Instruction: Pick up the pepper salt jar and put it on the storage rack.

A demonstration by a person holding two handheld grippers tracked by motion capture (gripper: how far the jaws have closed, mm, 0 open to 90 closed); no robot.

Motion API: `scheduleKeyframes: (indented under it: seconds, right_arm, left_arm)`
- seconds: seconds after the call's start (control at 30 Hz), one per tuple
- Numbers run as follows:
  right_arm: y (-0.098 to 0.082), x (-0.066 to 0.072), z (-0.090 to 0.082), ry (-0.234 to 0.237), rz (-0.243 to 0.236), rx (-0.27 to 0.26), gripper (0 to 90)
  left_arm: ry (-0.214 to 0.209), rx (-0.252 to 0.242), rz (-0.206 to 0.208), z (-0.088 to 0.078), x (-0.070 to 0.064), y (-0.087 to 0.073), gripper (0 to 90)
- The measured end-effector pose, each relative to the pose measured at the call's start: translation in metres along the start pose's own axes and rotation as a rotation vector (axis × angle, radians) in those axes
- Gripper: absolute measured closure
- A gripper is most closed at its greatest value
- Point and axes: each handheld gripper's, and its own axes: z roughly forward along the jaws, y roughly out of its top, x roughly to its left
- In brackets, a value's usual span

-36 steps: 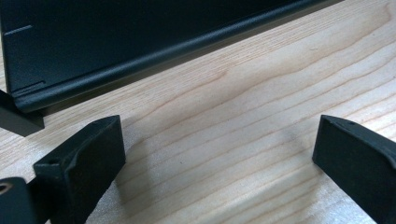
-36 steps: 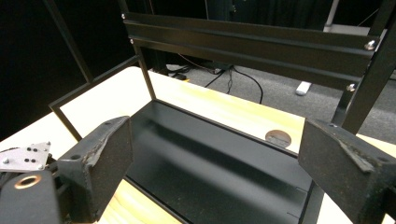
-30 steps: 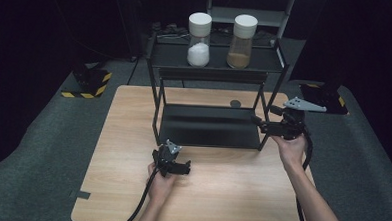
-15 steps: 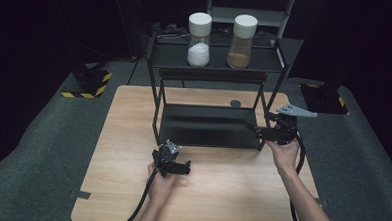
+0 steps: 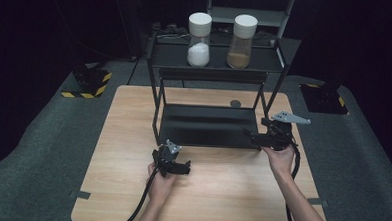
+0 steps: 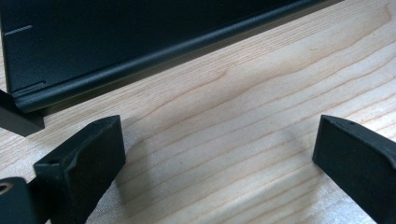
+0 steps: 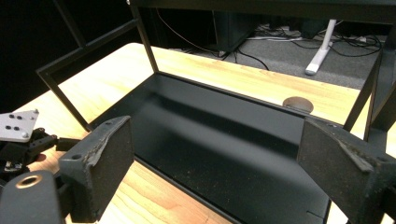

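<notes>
The left gripper [image 5: 173, 164] rests low on the pale wooden bench [image 5: 132, 138], jaws spread and empty, just before the black metal two-tier rack [image 5: 208, 126]. The right gripper [image 5: 263, 139], released too, faces the rack's lower shelf; its upright posts could catch a jaw. Above stand a white-powder jar [image 5: 199, 32] and a brown-powder jar [image 5: 242, 34]; a knock might topple them

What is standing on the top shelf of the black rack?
Two jars with white lids stand on the top shelf: the left jar holds white powder, the right jar brown powder. Each is part full. The shelf behind them is hidden.
</notes>
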Motion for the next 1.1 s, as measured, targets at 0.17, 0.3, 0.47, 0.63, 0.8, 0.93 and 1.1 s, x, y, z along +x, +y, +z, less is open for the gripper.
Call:
scheduleKeyframes:
  seconds: [0.17, 0.3, 0.47, 0.63, 0.8, 0.93, 1.1]
  right_arm:
    - [-0.005, 0.001, 0.001, -0.008, -0.003, 0.005, 10.3]
    - [-0.008, 0.003, 0.003, -0.014, -0.006, 0.016, 10.3]
    - [-0.012, 0.004, 0.005, -0.017, -0.013, 0.024, 10.2]
    - [-0.018, 0.006, 0.008, -0.019, -0.018, 0.035, 10.3]
    - [-0.025, 0.008, 0.011, -0.022, -0.021, 0.051, 10.2]
    - [-0.030, 0.007, 0.012, -0.023, -0.012, 0.055, 10.2]
    - [-0.033, 0.007, 0.012, -0.027, -0.018, 0.059, 10.2]
  left_arm:
    - [0.000, 0.001, 0.001, 0.000, 0.000, 0.000, 2.3]
    - [0.000, 0.000, 0.001, 0.000, 0.000, 0.000, 2.3]
    - [0.000, 0.000, 0.001, 0.000, 0.000, 0.000, 2.3]
    - [0.000, 0.001, 0.001, 0.000, 0.000, 0.000, 2.3]
    - [0.000, 0.000, 0.001, 0.000, 0.000, 0.000, 2.3]
    - [0.000, 0.000, 0.001, 0.000, 0.000, 0.000, 2.3]
    - [0.000, 0.000, 0.000, 0.000, 0.000, 0.000, 2.3]
